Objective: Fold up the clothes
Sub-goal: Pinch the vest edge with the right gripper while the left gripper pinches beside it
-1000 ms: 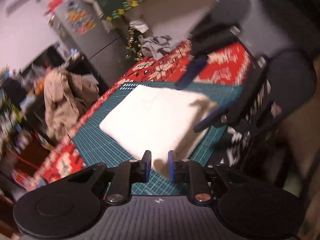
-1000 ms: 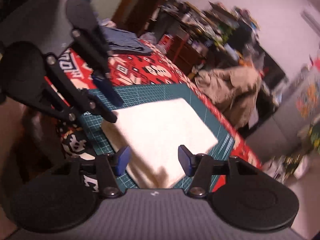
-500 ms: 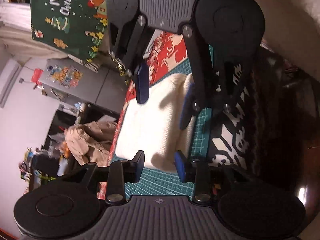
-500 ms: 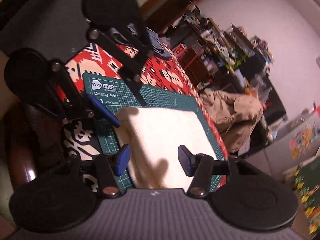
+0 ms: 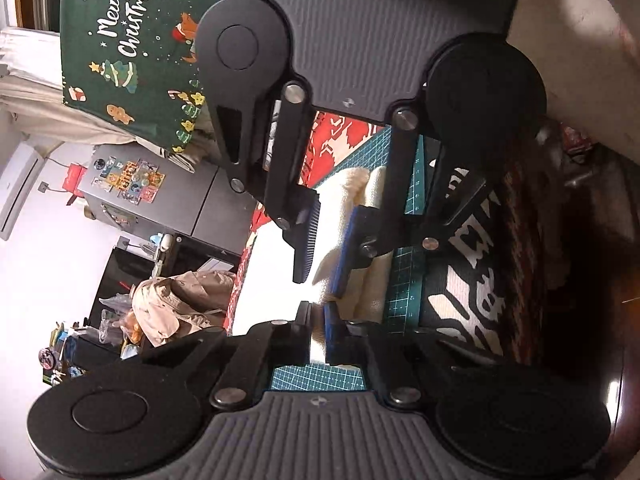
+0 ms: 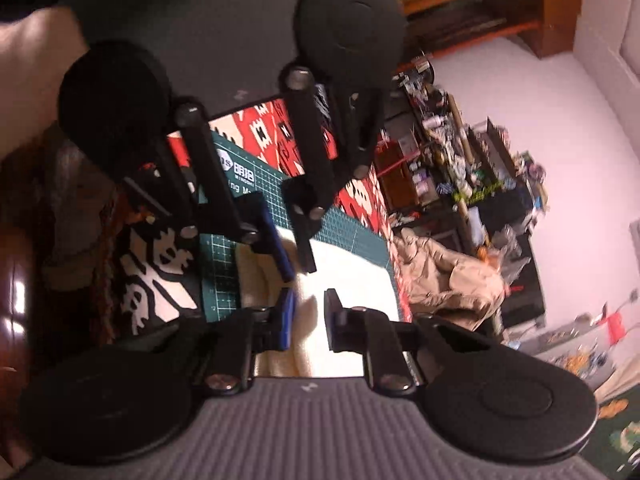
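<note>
A: Where the left gripper (image 5: 318,322) sits, its jaws are pinched almost together on the near edge of the folded cream garment (image 5: 280,280), having just been closing; cloth shows between the pads.

B: And the right gripper (image 6: 310,316)?

A: It faces the left one from across the same edge. Its jaws have just been closing too, with a raised fold of the garment between them, but there is a gap at the pads, so I would not call it a grip.

B: Where does the garment lie?

A: On the green cutting mat (image 6: 344,232), directly under and ahead of both grippers. A strip of bare mat runs along the garment's folded side, beside the right gripper's blue pad, and another strip shows behind the left gripper's fingertips.

B: Beyond the mat?

A: The red patterned cloth (image 6: 272,120), then a beige heap of clothing (image 6: 448,276) off the far edge.

B: Any writing?

A: A white logo and part of a word ending in "ng" on the mat corner. In the left wrist view, a green hanging (image 5: 128,40) reads "Merry Christmas".
</note>
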